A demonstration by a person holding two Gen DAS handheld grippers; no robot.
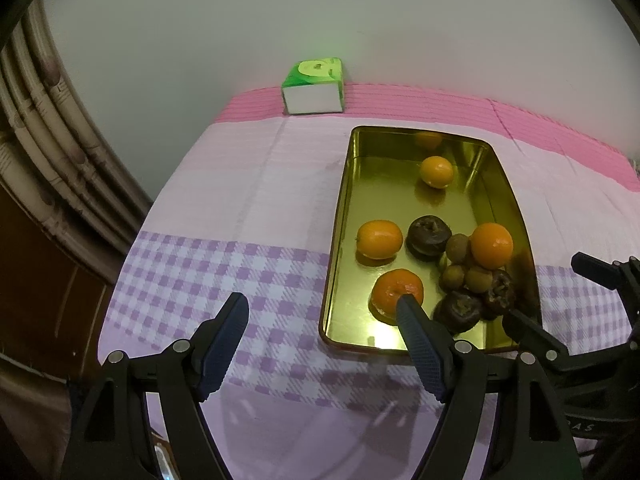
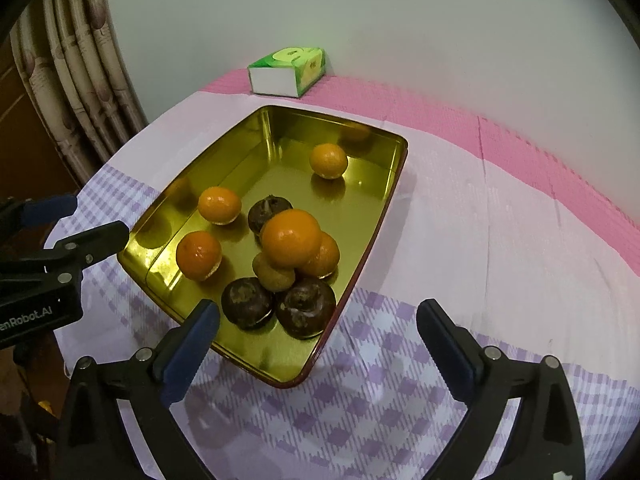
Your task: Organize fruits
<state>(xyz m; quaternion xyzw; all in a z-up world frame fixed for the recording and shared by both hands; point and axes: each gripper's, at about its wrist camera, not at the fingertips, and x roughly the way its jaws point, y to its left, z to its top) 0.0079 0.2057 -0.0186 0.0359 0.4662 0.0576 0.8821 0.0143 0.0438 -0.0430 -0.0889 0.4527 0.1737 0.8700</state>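
A gold metal tray (image 1: 340,240) (image 2: 372,248) lies on the checked cloth and holds several oranges, dark brown fruits and small greenish-brown fruits. One orange (image 1: 437,171) (image 2: 328,161) sits alone at the tray's far end. An orange (image 2: 291,237) rests on top of the pile. My left gripper (image 1: 322,312) is open and empty, its right finger over the tray's near corner by an orange (image 1: 396,290). My right gripper (image 2: 318,318) is open and empty just before the tray's near end, close to two dark fruits (image 2: 248,302).
A green and white tissue box (image 1: 313,86) (image 2: 287,71) stands at the back against the wall. A curtain (image 1: 44,152) hangs at the left. The pink and purple cloth (image 2: 480,240) covers the table. Each gripper shows in the other's view (image 1: 600,280) (image 2: 60,248).
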